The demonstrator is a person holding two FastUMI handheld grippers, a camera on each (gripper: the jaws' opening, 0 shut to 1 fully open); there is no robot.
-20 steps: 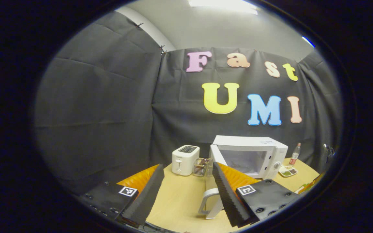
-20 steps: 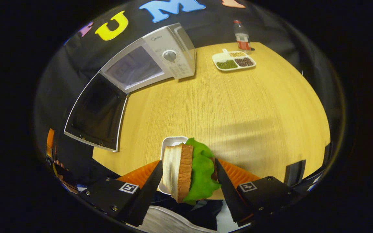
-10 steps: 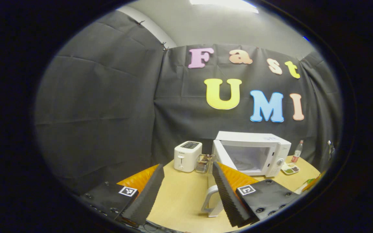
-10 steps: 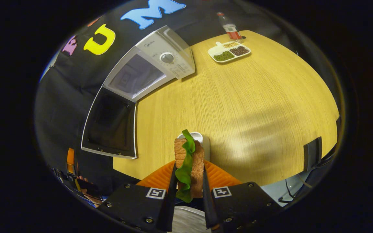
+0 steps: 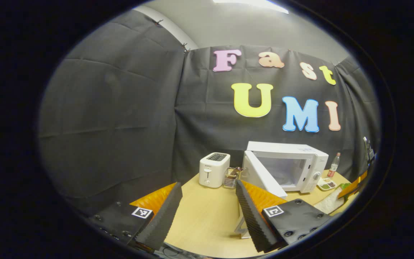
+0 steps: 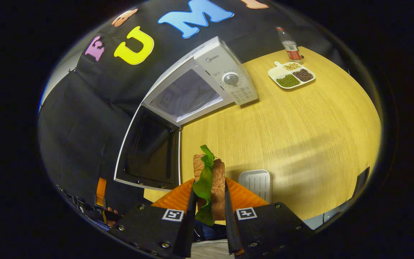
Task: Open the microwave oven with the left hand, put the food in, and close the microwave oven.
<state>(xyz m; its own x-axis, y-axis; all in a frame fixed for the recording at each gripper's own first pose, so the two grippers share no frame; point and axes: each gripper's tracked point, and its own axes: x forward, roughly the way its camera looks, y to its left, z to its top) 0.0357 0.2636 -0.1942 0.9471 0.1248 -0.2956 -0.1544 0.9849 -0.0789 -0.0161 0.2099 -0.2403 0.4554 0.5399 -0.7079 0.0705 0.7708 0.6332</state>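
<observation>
Right gripper (image 6: 208, 212) up off the desk (image 6: 300, 118), fingers (image 6: 192, 201) pinching the sandwich (image 6: 210, 180) from both sides, bread upright, green lettuce poking out top and bottom. Just right of it, lying flat on the desk: white ridged tray (image 6: 255, 181). Ahead-left: microwave (image 6: 207, 82), door (image 6: 149, 151) swung wide open, cavity bare and lit, dial on the right panel. Far right on the desk: divided dish (image 6: 291, 73) w/ green, dark and pale fillings, bottle (image 6: 289, 45) w/ red label standing just behind it.

Left gripper (image 5: 207, 212) low over the near desk edge, fingers (image 5: 164, 216) spread wide, gripping nothing. Seen past them, far side of the desk (image 5: 207, 212): white toaster (image 5: 214, 169), small wire basket (image 5: 231, 177) just right of it, then microwave (image 5: 289, 165) w/ door (image 5: 262, 176) hanging open toward the near side. Bottle (image 5: 334, 163) and divided dish (image 5: 326, 184) right of the microwave. White bracket-like piece (image 5: 242, 227) beside the right-hand finger, cannot tell what it is. Orange bit at far right edge (image 5: 352, 187), too small to ID.
</observation>
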